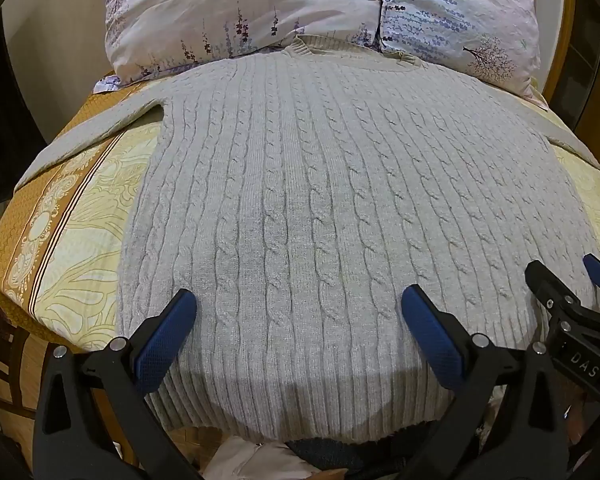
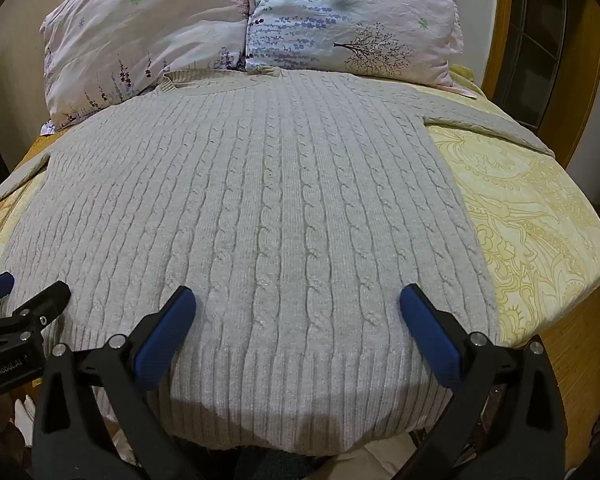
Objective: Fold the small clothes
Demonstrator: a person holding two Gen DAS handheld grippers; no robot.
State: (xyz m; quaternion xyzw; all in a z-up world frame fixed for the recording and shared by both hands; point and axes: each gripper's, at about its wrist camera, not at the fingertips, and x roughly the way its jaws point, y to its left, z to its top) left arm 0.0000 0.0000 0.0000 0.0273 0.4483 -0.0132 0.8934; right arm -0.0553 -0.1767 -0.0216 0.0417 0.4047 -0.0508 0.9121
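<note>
A pale grey cable-knit sweater (image 1: 320, 184) lies flat on the bed, collar at the far end by the pillows, ribbed hem at the near edge. It also shows in the right wrist view (image 2: 260, 208). Its sleeves spread out to both sides. My left gripper (image 1: 299, 300) is open and empty, hovering above the hem's left part. My right gripper (image 2: 298, 300) is open and empty above the hem's right part. The right gripper shows at the lower right of the left wrist view (image 1: 568, 292). The left gripper shows at the lower left of the right wrist view (image 2: 24, 292).
Two floral pillows (image 1: 260, 12) (image 2: 340, 20) lie at the head of the bed. The yellow patterned bedsheet (image 2: 532, 216) is bare right of the sweater and also left of it (image 1: 80, 240). A wooden bed frame (image 2: 584, 92) curves along the right. Crumpled white cloth (image 1: 256, 460) lies below the near bed edge.
</note>
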